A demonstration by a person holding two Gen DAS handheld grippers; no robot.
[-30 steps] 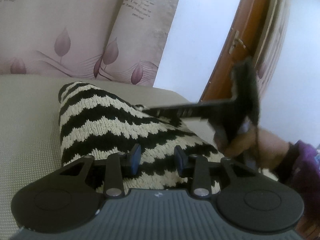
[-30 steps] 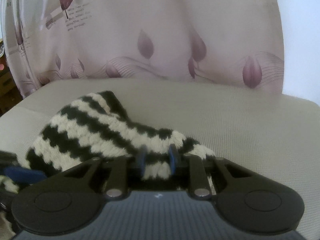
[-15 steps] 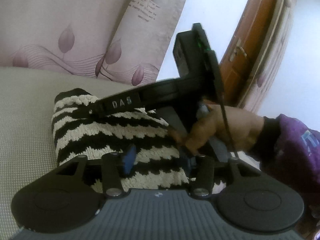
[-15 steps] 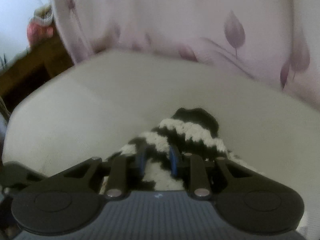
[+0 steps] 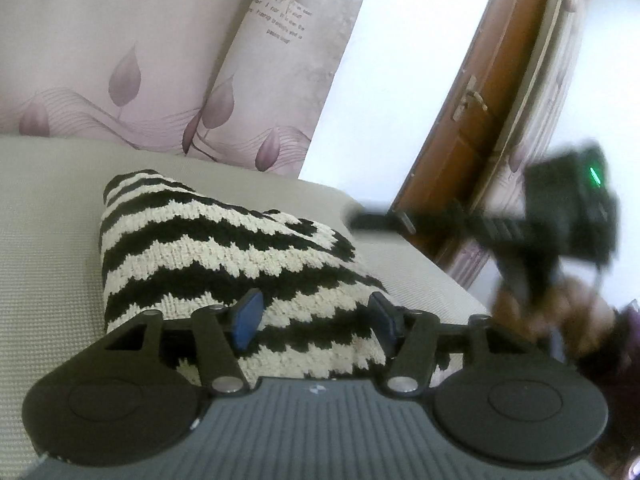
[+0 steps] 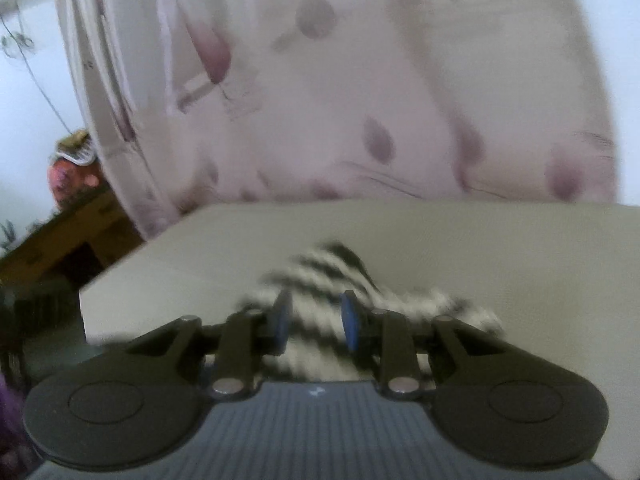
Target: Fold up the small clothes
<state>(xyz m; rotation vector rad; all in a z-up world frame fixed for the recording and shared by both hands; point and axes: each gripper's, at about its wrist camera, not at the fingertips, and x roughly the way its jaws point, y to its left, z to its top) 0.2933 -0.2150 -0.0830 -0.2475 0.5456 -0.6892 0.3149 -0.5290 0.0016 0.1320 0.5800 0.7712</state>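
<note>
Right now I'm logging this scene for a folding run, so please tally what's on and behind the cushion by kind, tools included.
Striped knits: 1
Tools, left tool and right tool: 2
Seat cushion: 1
Leaf-print pillows, and: 2
Total: 6

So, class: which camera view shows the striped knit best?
The left wrist view: the striped knit is sharp, its zigzag bands plain, lying folded on the cushion. The right wrist view shows it only as a blur.
</note>
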